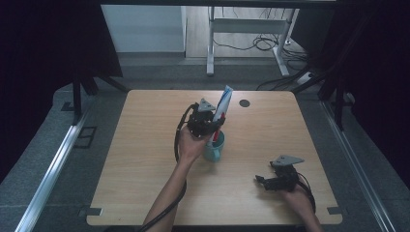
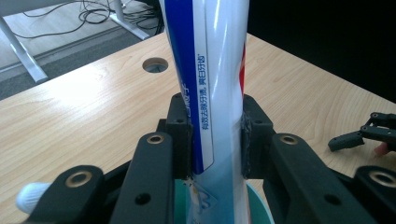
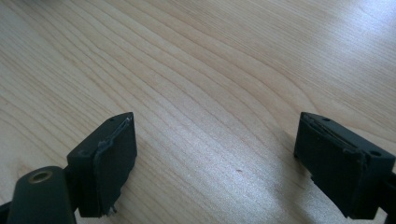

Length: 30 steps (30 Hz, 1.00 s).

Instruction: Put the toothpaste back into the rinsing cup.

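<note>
R claw [image 1: 263,180] nearest cam, resting on desk [image 1: 145,159], jaws gaping, empty; L claw [image 1: 212,126] pinching toothpaste tube [image 1: 223,104] upright, hanging directly over teal cup [image 1: 214,147]

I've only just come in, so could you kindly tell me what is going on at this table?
A person is working at a wooden table with a pair of tongs in each hand. The left tongs are shut on a blue and white toothpaste tube, held upright with its lower end in a teal cup near the middle of the table. A white-capped item lies close by. The right tongs rest open near the table's right front, holding nothing.
</note>
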Motion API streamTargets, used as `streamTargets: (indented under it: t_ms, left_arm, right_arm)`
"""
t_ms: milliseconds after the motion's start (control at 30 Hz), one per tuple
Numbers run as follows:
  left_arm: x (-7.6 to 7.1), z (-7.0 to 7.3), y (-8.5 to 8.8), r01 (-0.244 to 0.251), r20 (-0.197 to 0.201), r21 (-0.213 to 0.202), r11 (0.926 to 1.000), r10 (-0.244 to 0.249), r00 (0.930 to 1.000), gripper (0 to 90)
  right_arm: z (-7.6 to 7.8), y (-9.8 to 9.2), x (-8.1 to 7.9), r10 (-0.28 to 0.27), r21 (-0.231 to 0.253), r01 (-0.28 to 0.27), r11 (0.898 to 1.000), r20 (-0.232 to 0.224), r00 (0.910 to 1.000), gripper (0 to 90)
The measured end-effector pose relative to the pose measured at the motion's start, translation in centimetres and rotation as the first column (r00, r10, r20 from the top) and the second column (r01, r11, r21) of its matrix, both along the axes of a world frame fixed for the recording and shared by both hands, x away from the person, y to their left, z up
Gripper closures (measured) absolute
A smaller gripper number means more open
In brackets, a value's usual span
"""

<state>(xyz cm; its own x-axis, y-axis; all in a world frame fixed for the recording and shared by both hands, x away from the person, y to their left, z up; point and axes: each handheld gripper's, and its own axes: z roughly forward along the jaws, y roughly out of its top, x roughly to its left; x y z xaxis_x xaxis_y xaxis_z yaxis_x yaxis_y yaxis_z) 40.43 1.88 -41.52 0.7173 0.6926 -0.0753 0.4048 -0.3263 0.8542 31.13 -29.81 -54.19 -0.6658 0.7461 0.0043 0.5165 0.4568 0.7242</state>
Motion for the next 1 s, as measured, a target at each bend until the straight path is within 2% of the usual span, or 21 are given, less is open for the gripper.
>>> streamTargets:
  t_ms: [433,1000]
  left_arm:
    - [-0.2,-1.5,-0.3,-0.006,0.0,0.01,0.9999,0.006,1.0,70.0]
    - [-0.3,-3.4,-0.2,-0.019,-0.019,0.008,0.9998,0.019,0.9996,69.6]
  right_arm:
    - [0.0,0.0,0.0,0.0,0.0,0.0,1.0,0.0,1.0,13.2]
    - [0.0,0.0,0.0,0.0,0.0,0.0,1.0,0.0,1.0,13.2]
